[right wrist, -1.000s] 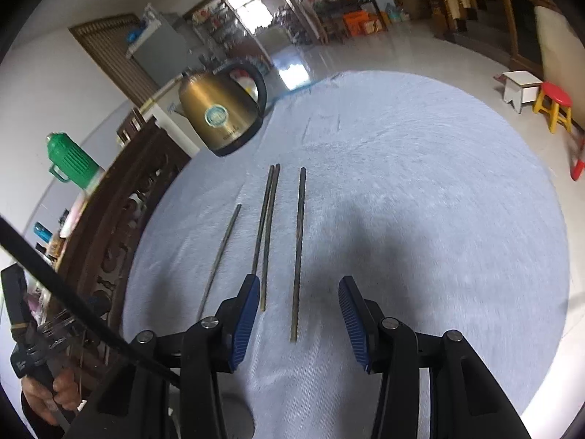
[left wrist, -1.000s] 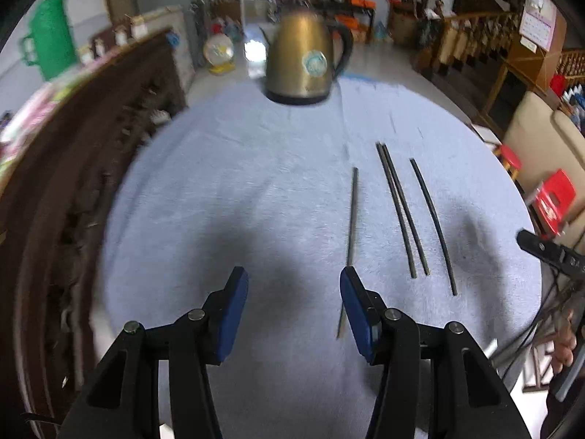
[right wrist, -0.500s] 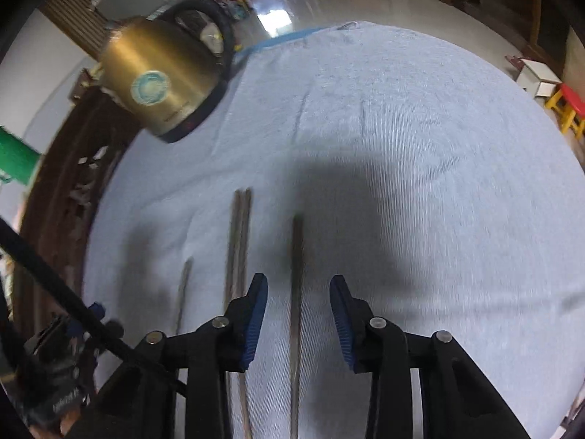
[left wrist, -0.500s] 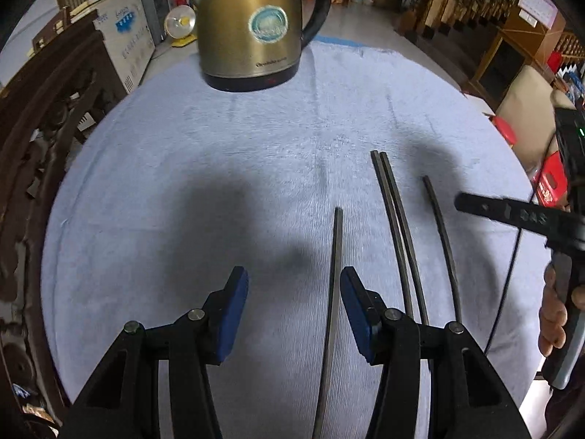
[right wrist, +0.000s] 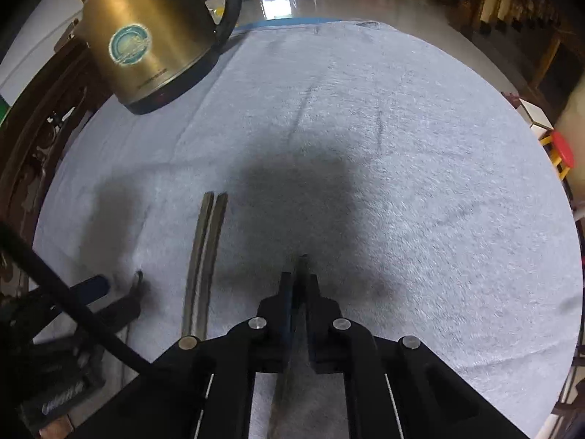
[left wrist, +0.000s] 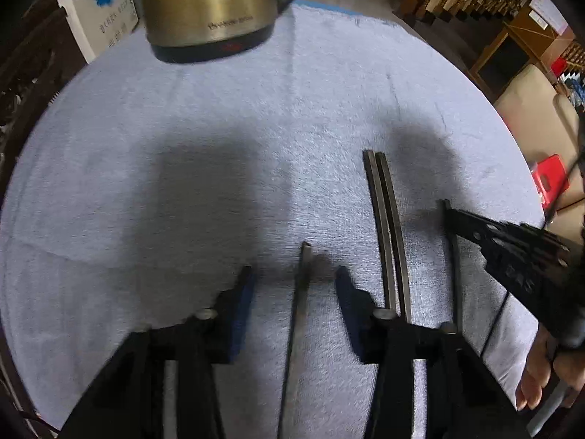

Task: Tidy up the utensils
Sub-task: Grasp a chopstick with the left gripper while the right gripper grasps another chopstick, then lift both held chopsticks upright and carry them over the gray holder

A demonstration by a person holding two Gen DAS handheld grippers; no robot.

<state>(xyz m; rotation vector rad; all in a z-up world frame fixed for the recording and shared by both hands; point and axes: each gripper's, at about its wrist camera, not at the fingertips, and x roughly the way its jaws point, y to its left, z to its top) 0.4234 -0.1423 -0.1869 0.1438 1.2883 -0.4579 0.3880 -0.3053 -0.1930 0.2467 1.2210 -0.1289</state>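
A round table draped in a pale blue towel (left wrist: 182, 183) sits in a cluttered room, with a brass electric kettle (left wrist: 208, 3) at its far edge and stairs and stools beyond.

The left gripper (left wrist: 292, 281) hangs low over the near part of the towel with its jaws spread wide, gripping nothing. A single dark chopstick (left wrist: 299, 292) lies between its blue pads (left wrist: 241, 303), touching neither as far as the left wrist view shows. Its long axis runs straight away from the gripper toward the kettle, in line with the fingers, so a plain squeeze would seem enough to catch it.

The right gripper (right wrist: 297, 285) is clamped on another chopstick (right wrist: 302, 261), whose tip pokes out just past the fingertips and whose shaft runs back between the jaws toward the camera. Whether that stick is lifted or resting on the cloth cannot be told.

Between the two grippers lies a pair of chopsticks (left wrist: 384, 219), side by side and touching, parallel to the others. Each arm is nearer its own single stick, and the pair sits just right of the left gripper and just left of the right one. Judging from this layout, the likely aim is to bring the two loose sticks together as a second pair.
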